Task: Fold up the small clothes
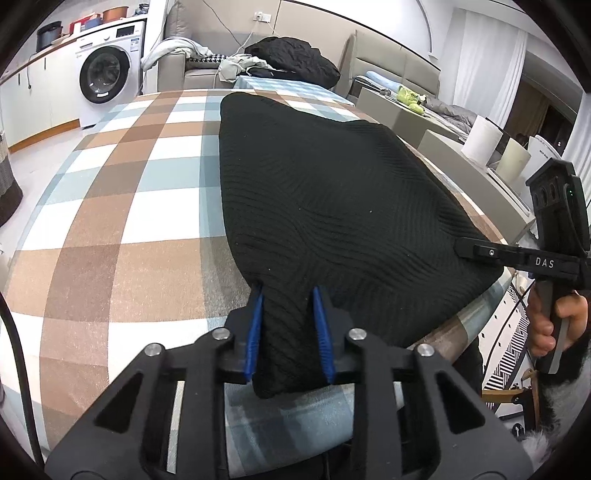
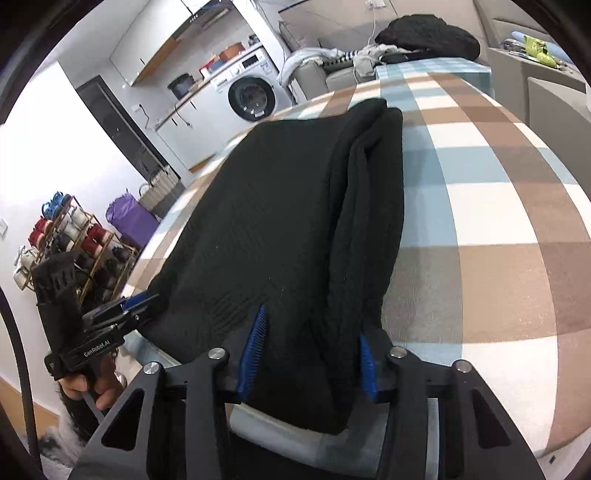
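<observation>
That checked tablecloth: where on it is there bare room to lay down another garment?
The checked tablecloth lies bare between the black ribbed knit garment and the washing-machine side, and again along the garment's other side. The near edge is crowded: both hand-held grippers have the garment's edge between their blue pads.

A lived-in home, living and laundry space in one room: a front-loading washing machine stands under a counter of white cabinets, ahead and to the left of the left gripper, with pots and tubs on top. Straight ahead, past a checked tablecloth, a grey sofa carries heaped clothes and a black cushion. From the right gripper, a shoe rack full of trainers and a purple bag sit low to the left, against a white wall
</observation>
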Tool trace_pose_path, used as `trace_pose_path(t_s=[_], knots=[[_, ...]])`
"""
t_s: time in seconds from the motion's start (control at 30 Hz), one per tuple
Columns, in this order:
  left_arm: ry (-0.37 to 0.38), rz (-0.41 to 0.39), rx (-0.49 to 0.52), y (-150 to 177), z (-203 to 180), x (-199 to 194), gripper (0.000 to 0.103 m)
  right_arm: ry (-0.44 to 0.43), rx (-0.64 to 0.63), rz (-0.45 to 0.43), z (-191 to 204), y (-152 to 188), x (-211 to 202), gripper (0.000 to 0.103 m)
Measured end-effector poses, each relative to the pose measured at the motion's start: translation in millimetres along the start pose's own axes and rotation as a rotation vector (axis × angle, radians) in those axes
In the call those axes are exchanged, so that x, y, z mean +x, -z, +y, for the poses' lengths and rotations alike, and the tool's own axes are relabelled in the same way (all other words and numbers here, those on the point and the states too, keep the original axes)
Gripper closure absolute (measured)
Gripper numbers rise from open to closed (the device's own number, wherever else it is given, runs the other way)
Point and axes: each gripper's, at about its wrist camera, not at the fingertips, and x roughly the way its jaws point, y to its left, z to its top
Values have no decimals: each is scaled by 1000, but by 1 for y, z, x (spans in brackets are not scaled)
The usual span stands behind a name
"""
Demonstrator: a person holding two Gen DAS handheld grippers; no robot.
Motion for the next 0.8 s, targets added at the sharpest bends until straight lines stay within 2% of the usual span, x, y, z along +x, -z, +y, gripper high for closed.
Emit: trace_pose_path(t_s=[0.13,0.3,0.53,0.8], knots=[[-22,5,4,-10,-1,9,83,10,-12,-10,0,-6,7,70],[-42,15,15,-31,5,25,83,23,-18,-12,-3,-27,22,70],[-121,10,47,-61,5,51,83,72,-18,-23,-6,-62,45,70],[-149,-9,59,-63,3,53,82,87,-30,-33,-3,-63,44,67]])
